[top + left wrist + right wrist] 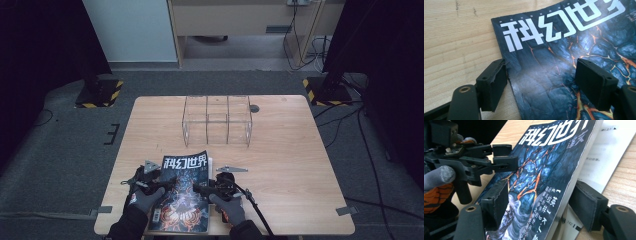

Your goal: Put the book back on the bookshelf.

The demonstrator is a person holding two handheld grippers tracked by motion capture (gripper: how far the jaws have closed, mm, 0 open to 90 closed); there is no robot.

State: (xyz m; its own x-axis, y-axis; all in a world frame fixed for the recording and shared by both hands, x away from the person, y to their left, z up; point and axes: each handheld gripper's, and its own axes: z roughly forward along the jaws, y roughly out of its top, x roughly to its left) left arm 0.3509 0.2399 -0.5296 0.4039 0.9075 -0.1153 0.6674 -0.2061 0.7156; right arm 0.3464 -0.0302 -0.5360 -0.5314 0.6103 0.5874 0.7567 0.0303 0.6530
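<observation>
Wood of the table (290,150) runs bare on our left, and there our left gripper (161,181) sits at the left edge of the magazine (182,195), gloved hand behind it. In the left gripper view its jaws stand spread across that edge: one pad on the bare wood just beside the cover, the other over the dark lava artwork, neither pressing on it. The magazine lies at the near edge of the table, between our two hands, white title characters toward the far side. Beyond it, toward the middle of the table, stands a clear acrylic organizer (217,120), well apart from the magazine. On the right, our right gripper (200,188) straddles the magazine's right side. In the right gripper view the cover is lifted and tilted above a white inner page (609,150), with a jaw on either side of it; we see the pads spread, not pinching.
</observation>
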